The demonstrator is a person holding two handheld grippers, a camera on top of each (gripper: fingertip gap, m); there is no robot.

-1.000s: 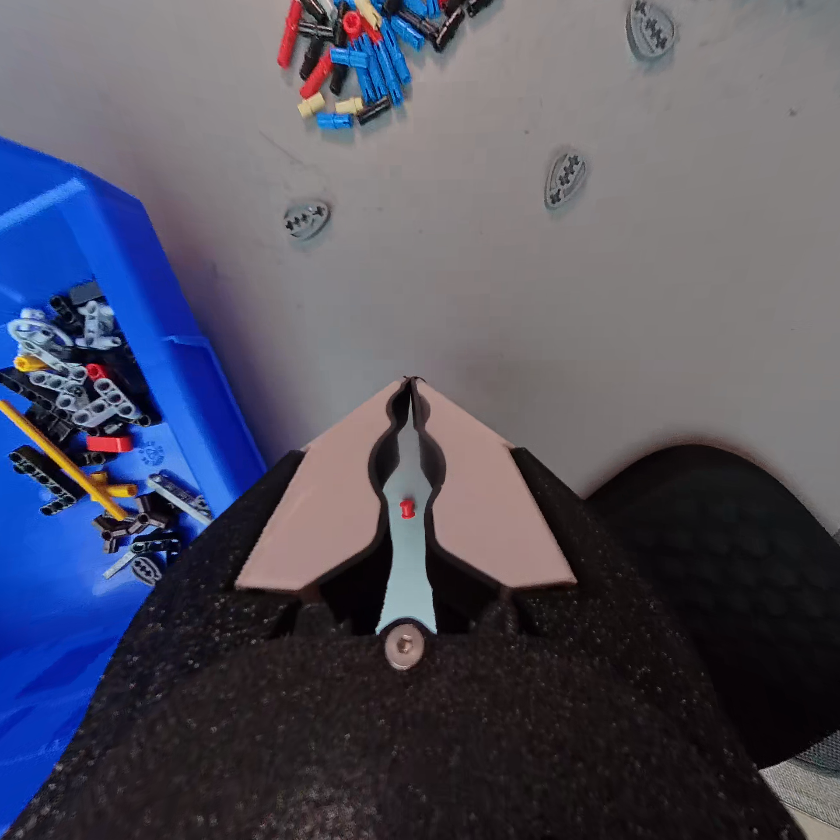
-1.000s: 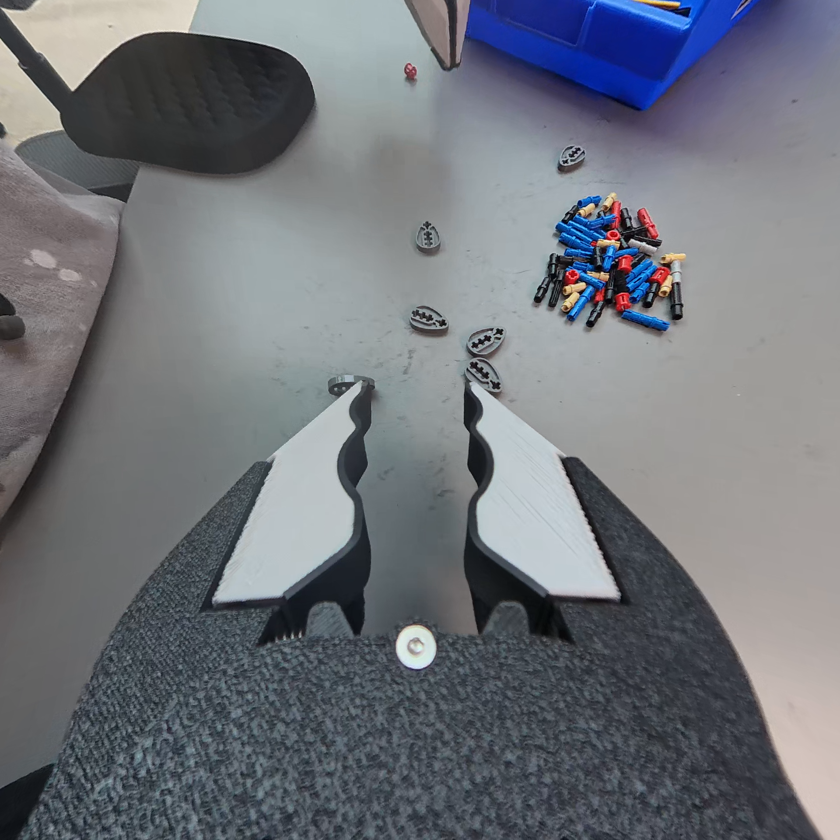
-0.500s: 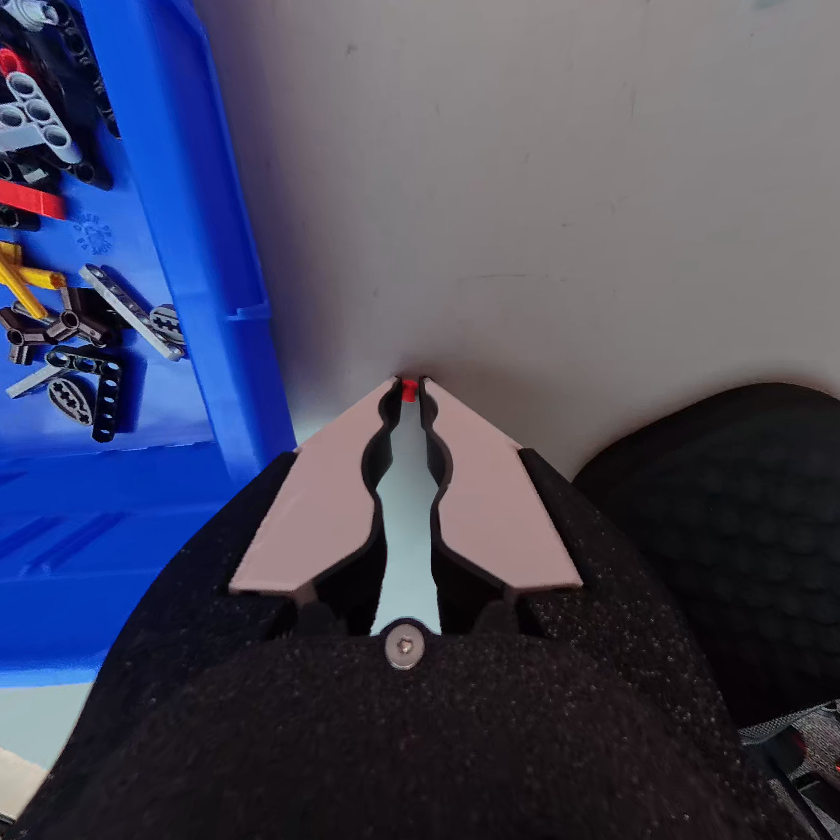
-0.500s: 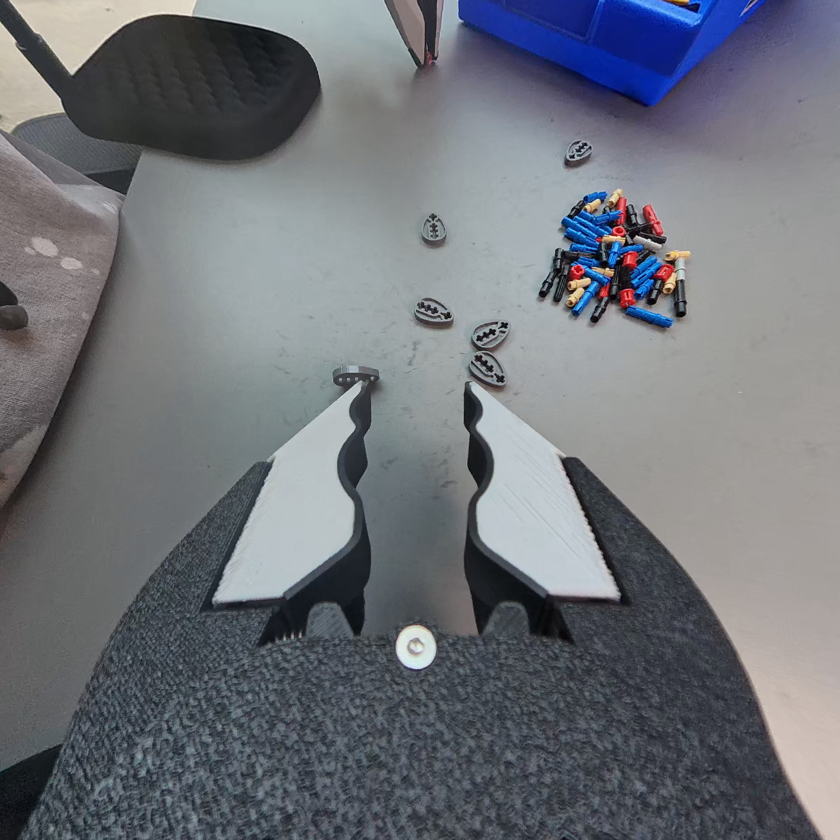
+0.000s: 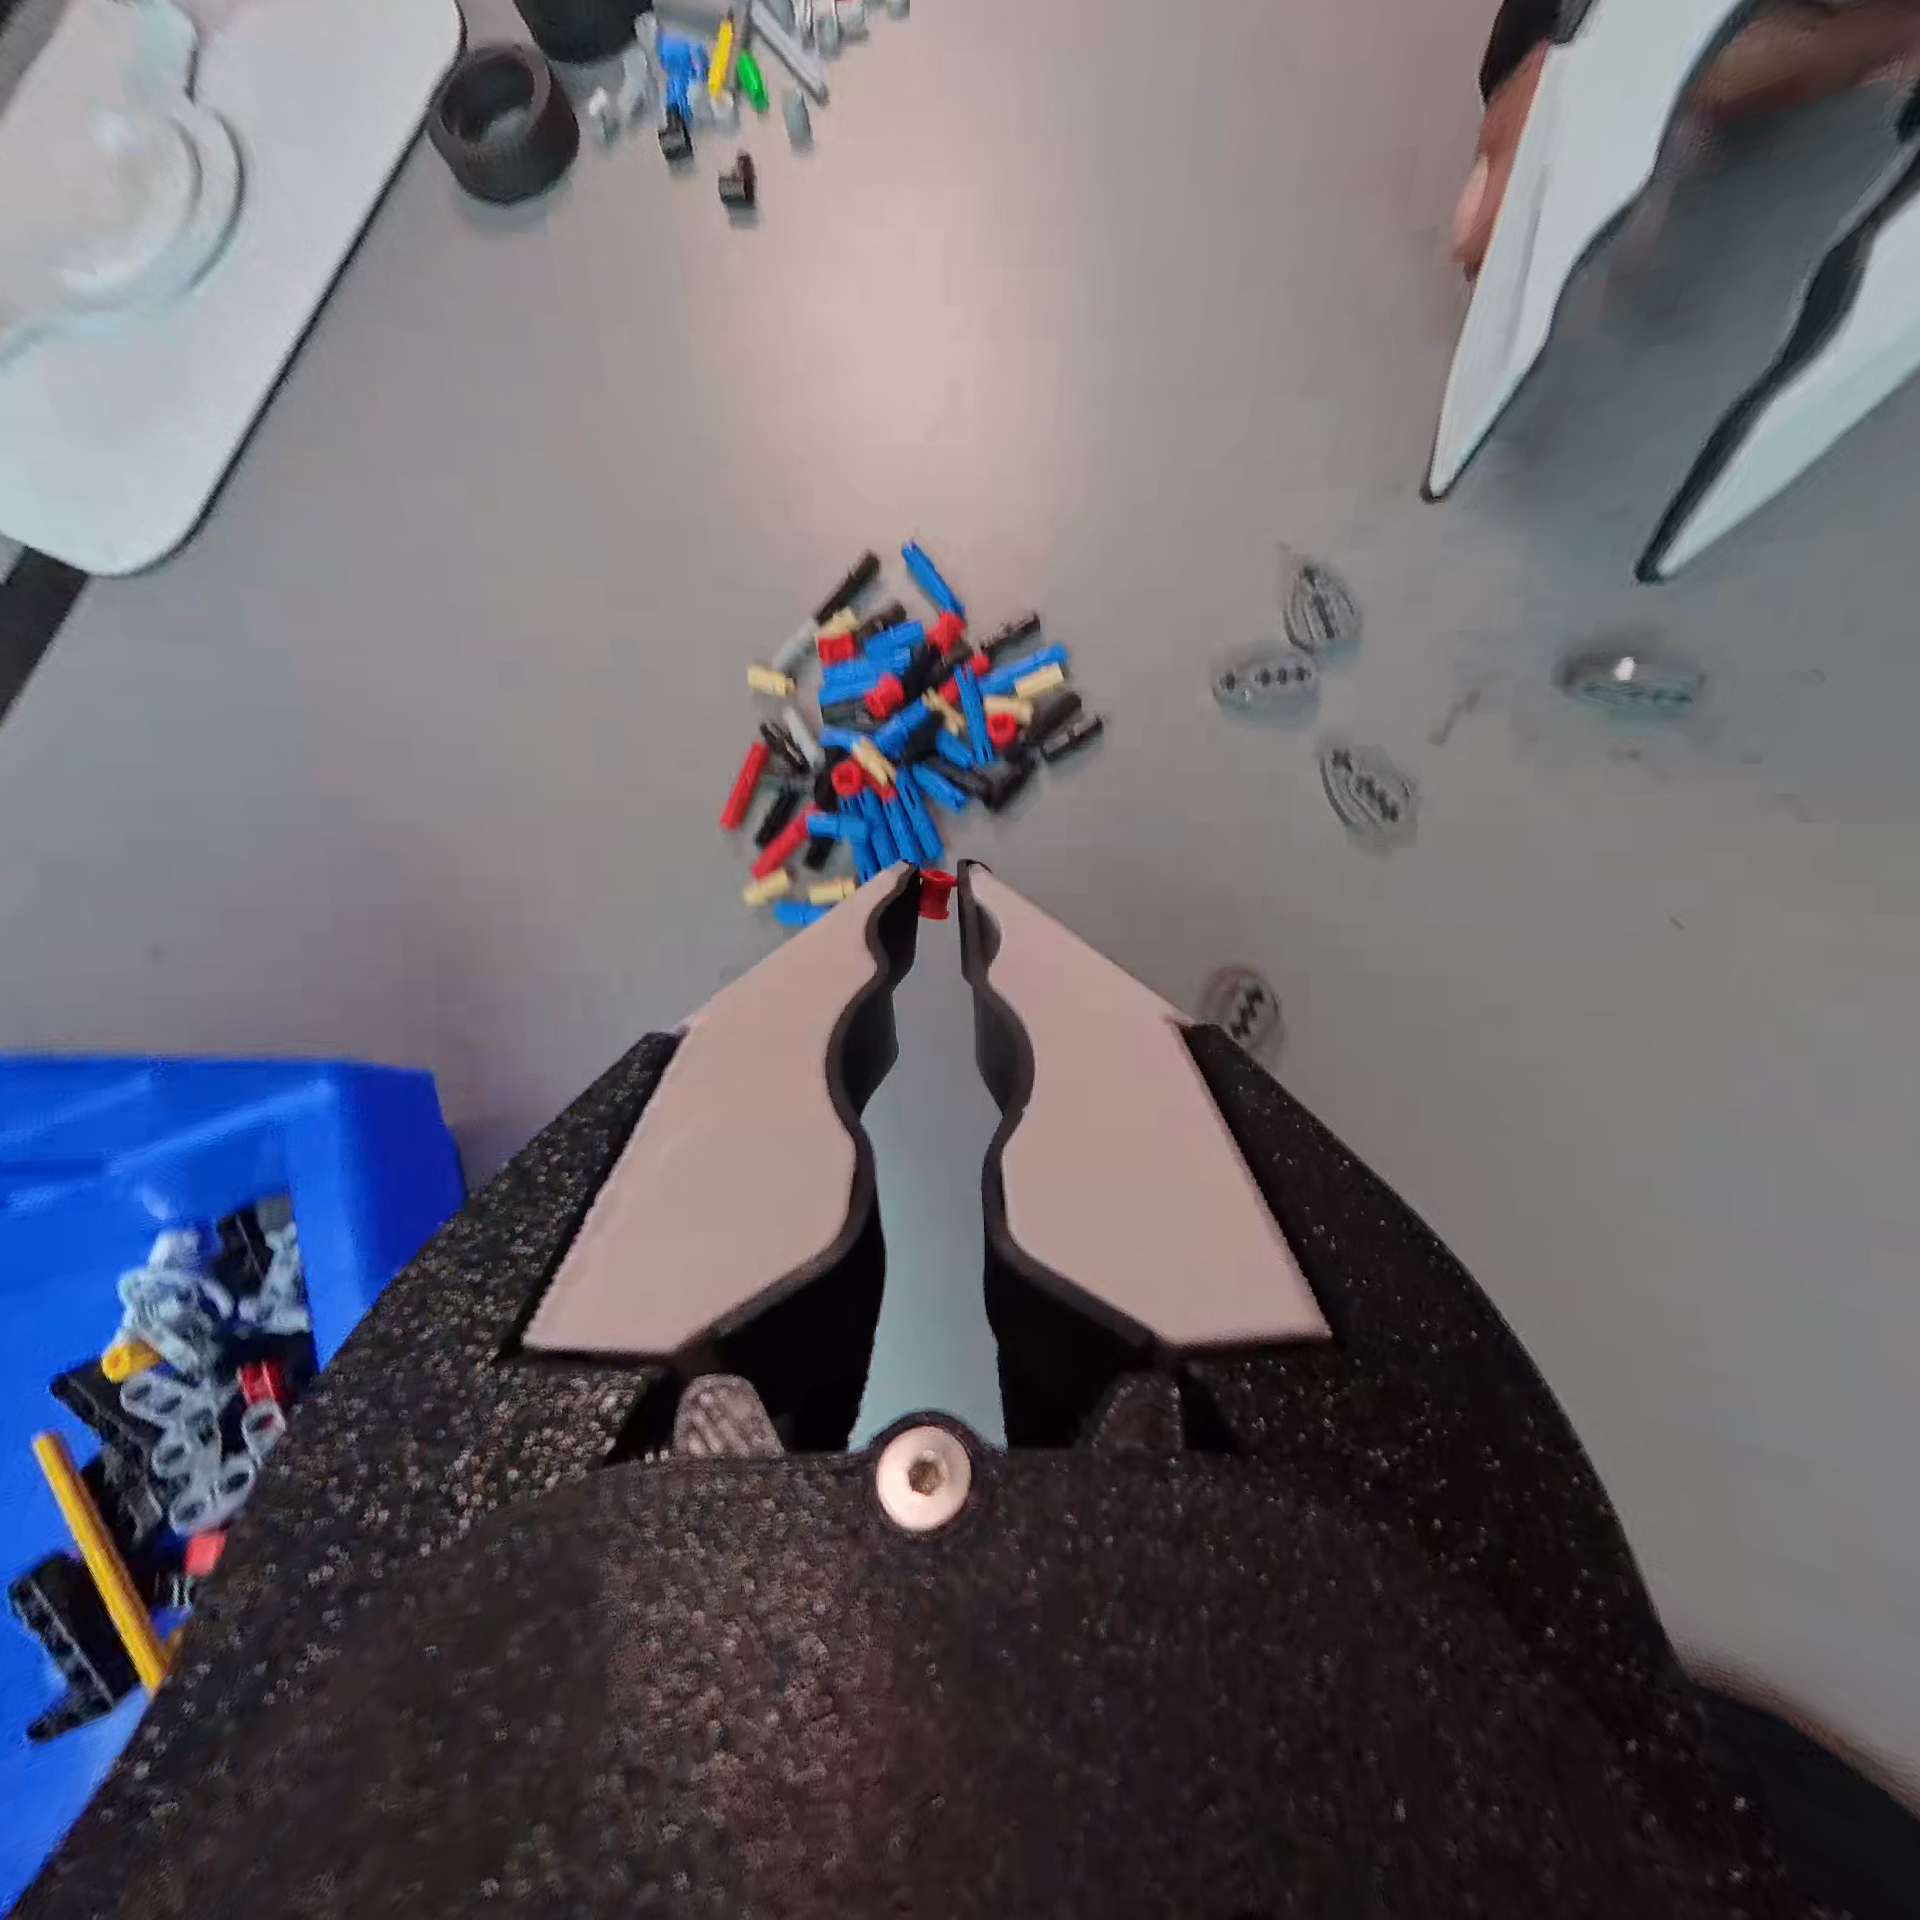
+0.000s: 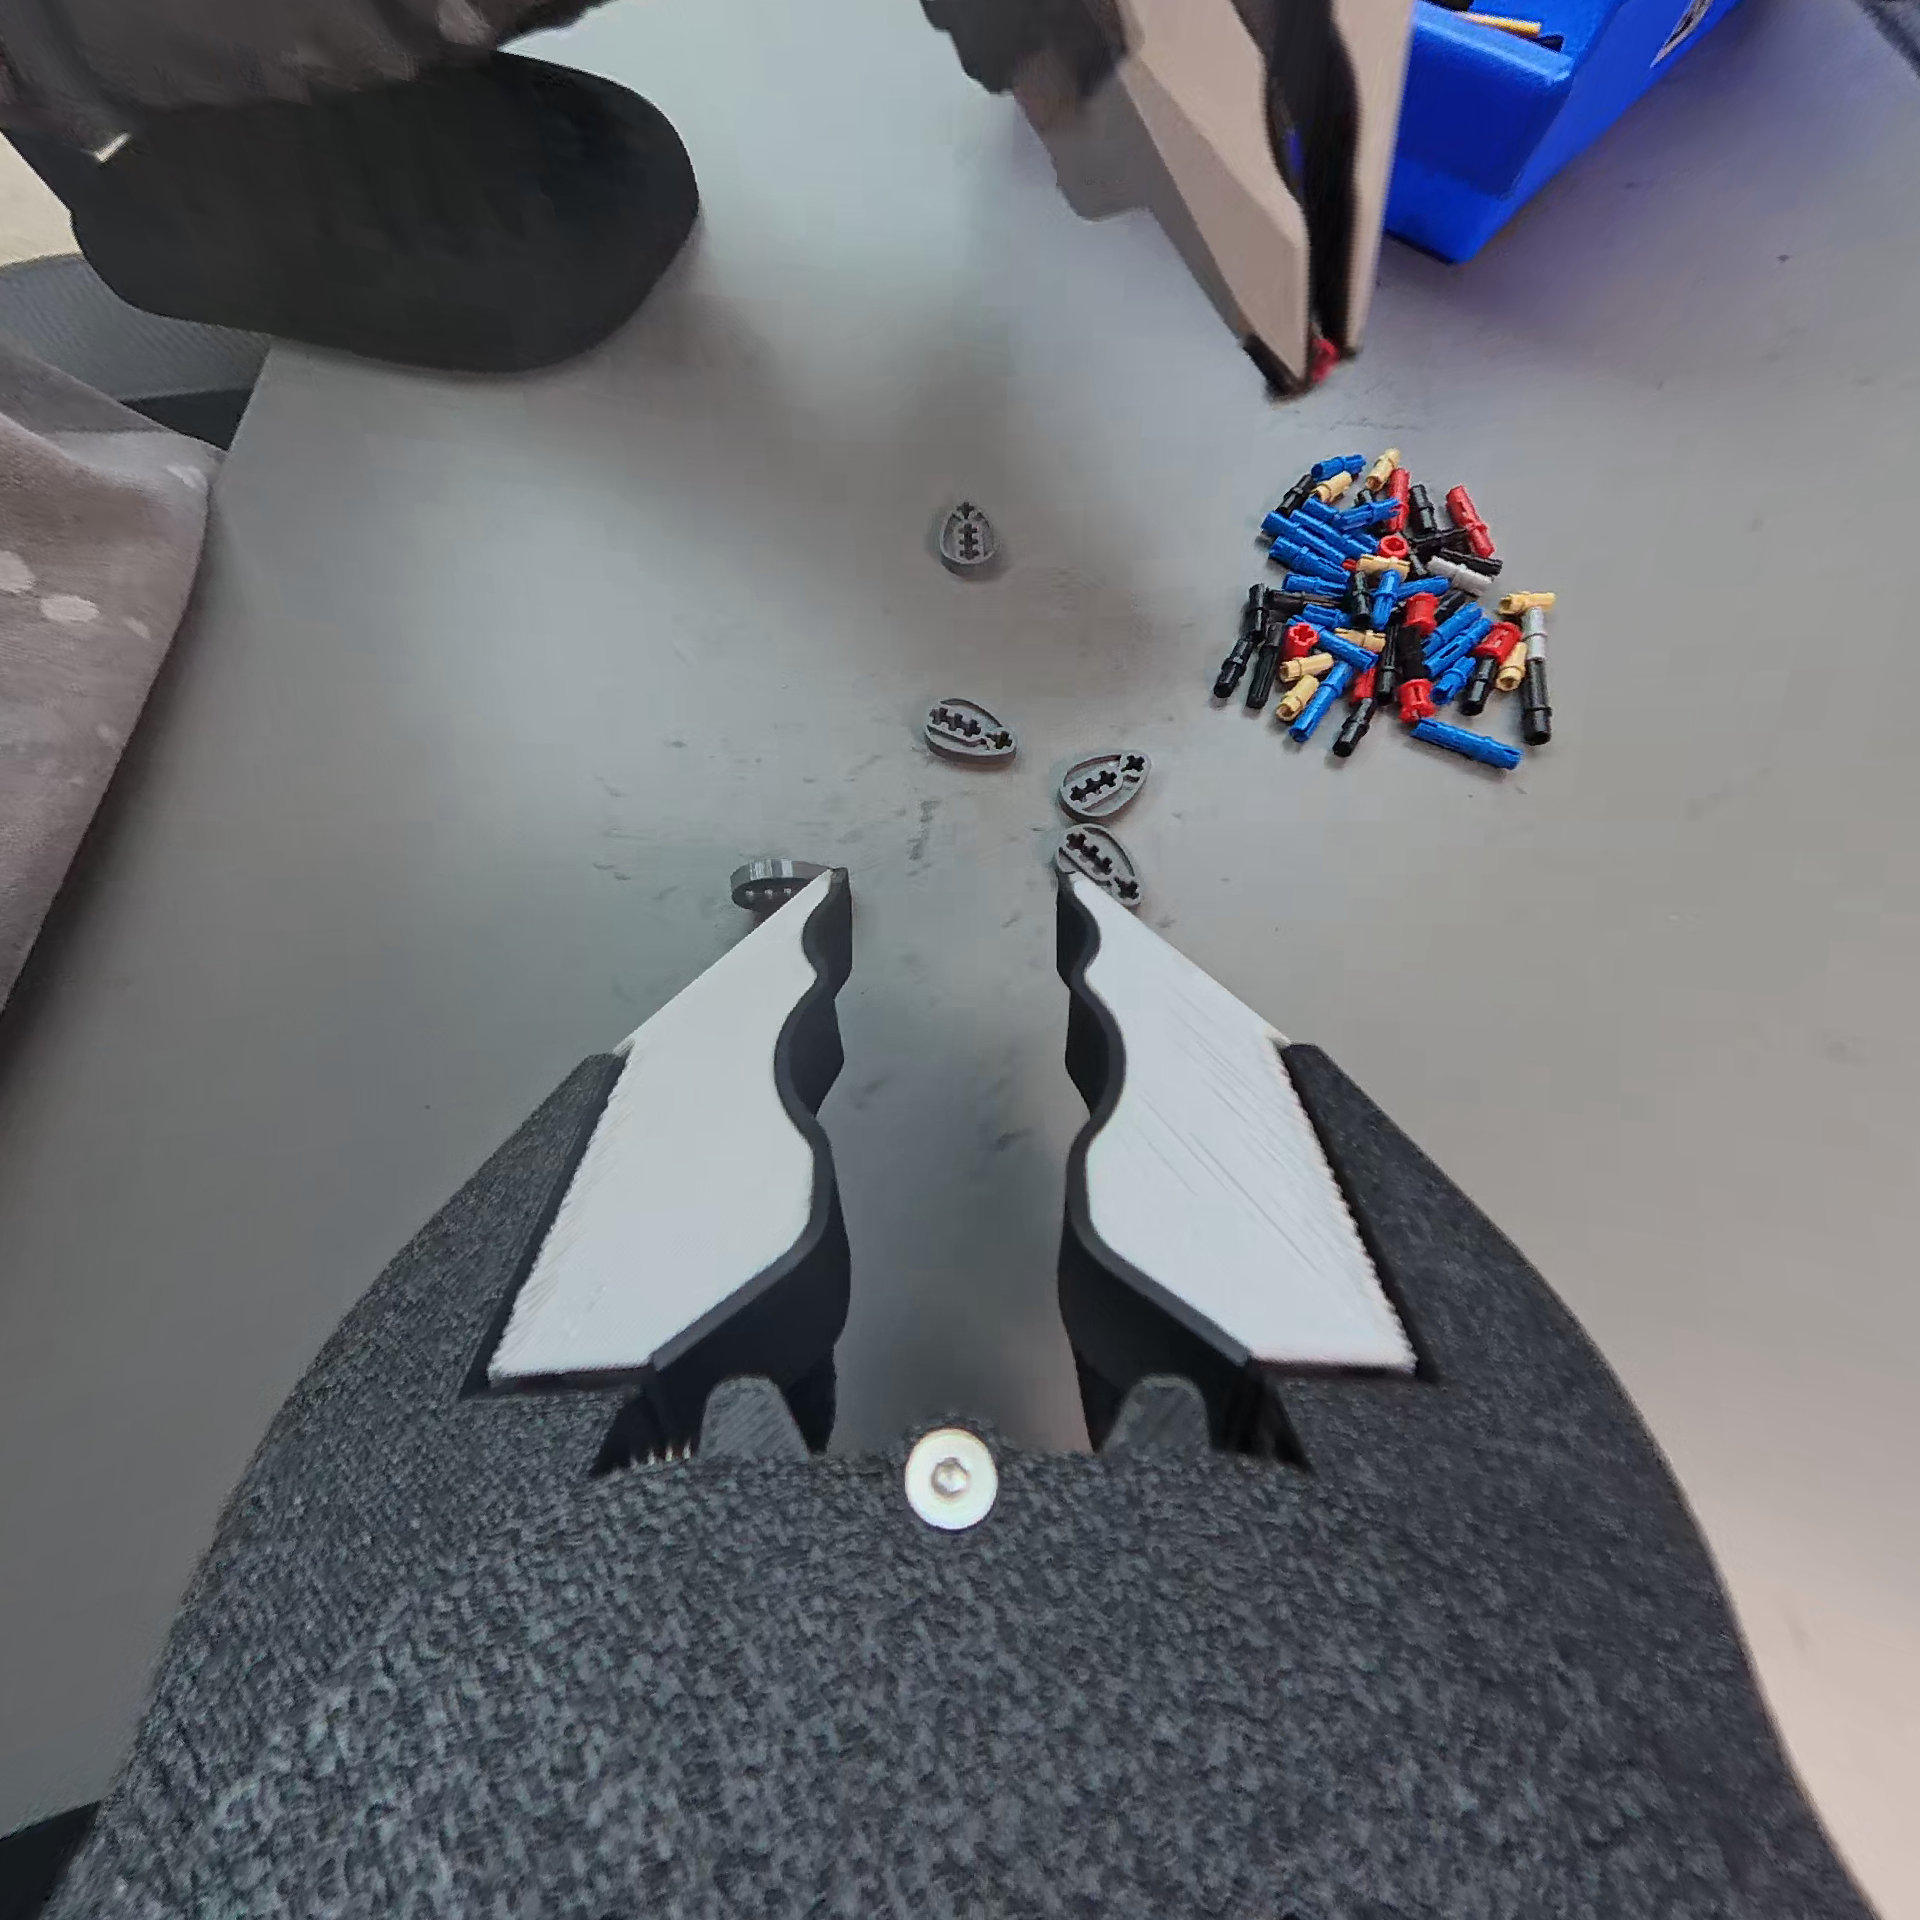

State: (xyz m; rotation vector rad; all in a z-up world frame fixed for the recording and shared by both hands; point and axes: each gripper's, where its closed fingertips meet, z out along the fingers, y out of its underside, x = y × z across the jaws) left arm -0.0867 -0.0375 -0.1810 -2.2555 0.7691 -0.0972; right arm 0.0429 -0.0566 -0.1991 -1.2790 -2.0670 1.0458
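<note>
My left gripper (image 5: 937,883) is shut on a small red pin (image 5: 934,894), held at the fingertips just above the near edge of a pile of blue, red, black and tan pins (image 5: 904,717). It also shows in the right wrist view (image 6: 1314,358), with the red pin (image 6: 1323,356) at its tips, beyond the pile (image 6: 1387,613). My right gripper (image 6: 951,894) is open and empty, low over the grey table. A grey oval cam piece (image 6: 769,883) lies at its left fingertip, another (image 6: 1096,857) at its right fingertip.
Several more grey oval cams (image 6: 968,727) lie scattered on the table (image 6: 520,675). A blue bin (image 5: 156,1299) of mixed parts stands at the left. A black tyre (image 5: 504,125), loose parts and a pale tray (image 5: 156,312) are far off. A black chair armrest (image 6: 384,218) overhangs the table edge. One gripper's finger ends stand about 15 cm off the other's.
My left gripper closed on the red pin beside the blue bin, lifted it and carried it over to the pin pile. My right gripper stayed open and barely moved.
</note>
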